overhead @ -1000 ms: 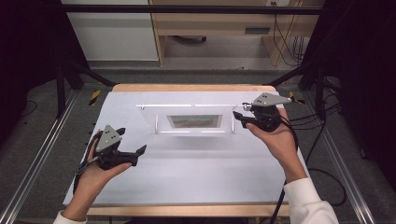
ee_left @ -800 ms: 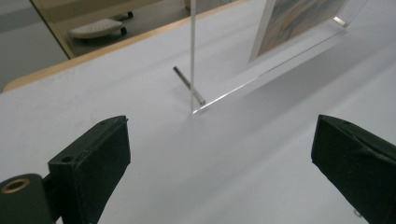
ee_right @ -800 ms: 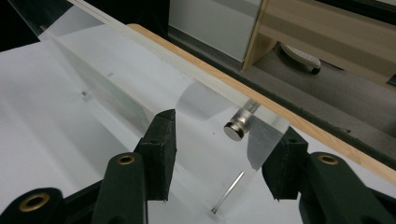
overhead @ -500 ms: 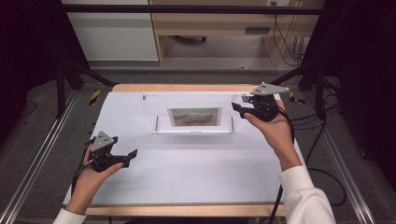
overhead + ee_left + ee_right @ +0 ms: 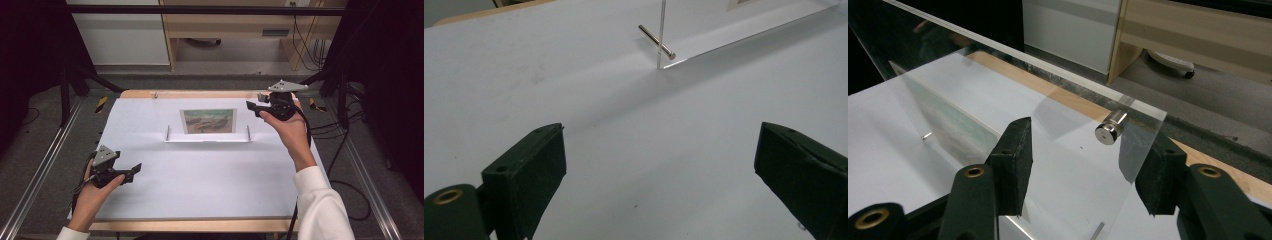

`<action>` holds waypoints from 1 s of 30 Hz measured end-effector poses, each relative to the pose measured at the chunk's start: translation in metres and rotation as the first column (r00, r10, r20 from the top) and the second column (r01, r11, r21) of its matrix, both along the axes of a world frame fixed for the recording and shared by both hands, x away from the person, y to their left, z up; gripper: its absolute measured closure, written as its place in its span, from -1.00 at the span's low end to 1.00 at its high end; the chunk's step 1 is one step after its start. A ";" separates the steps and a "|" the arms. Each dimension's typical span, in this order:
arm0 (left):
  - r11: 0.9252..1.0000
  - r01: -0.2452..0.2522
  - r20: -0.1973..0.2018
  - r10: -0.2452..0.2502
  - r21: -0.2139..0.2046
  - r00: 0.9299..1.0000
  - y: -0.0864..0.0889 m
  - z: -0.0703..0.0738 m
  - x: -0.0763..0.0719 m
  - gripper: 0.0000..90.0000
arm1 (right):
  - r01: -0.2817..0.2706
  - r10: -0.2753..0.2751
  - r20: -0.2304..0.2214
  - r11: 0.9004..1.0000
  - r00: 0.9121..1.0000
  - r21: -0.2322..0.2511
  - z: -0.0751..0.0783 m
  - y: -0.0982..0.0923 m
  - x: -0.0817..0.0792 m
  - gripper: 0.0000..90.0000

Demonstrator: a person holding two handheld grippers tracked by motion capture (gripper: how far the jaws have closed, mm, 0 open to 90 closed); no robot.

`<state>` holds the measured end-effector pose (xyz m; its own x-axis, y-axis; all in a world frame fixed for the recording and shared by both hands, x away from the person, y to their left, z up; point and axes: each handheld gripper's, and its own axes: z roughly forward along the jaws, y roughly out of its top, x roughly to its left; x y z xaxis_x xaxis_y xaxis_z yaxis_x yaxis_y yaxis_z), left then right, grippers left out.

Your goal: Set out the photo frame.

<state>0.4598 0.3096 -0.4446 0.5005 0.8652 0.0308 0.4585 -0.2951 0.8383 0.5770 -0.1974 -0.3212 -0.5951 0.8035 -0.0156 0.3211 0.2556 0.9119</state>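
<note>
My right gripper (image 5: pixel 253 106) was up at the far right of the white table (image 5: pixel 210 175), its jaws spread with a clear gap, one on either side of the upper corner of the clear acrylic picture frame (image 5: pixel 207 125); whether either jaw touched the pane, I could not tell. In my right gripper view, a round metal standoff (image 5: pixel 1110 131) sat in the pane between the jaws, and the printed picture (image 5: pixel 208 120) lay farther along the frame to the left. The frame stood upright on the table just beside that gripper, towards the centre. My left gripper (image 5: pixel 134 169) hung low over the near left of the table, jaws wide apart and holding nothing, well apart from the frame; ahead of it a metal pin (image 5: pixel 656 42) crossed the frame's near corner.
</note>
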 end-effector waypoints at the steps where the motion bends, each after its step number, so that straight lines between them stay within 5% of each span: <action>1: 1.000 -0.003 0.002 0.003 -0.002 1.000 0.000 -0.001 0.000 -0.85 | 0.002 -0.002 -0.001 1.000 1.000 0.010 -0.001 0.000 0.004 0.03; 12: 1.000 -0.007 0.000 0.007 0.031 1.000 0.002 -0.003 -0.002 -0.73 | 0.027 -0.026 -0.018 0.999 0.999 0.041 -0.002 0.001 0.017 0.00; 30: 0.999 -0.016 -0.020 0.016 0.036 1.000 0.005 -0.007 -0.002 -0.83 | 0.086 -0.083 -0.042 0.993 0.996 0.075 -0.005 0.007 0.031 -0.10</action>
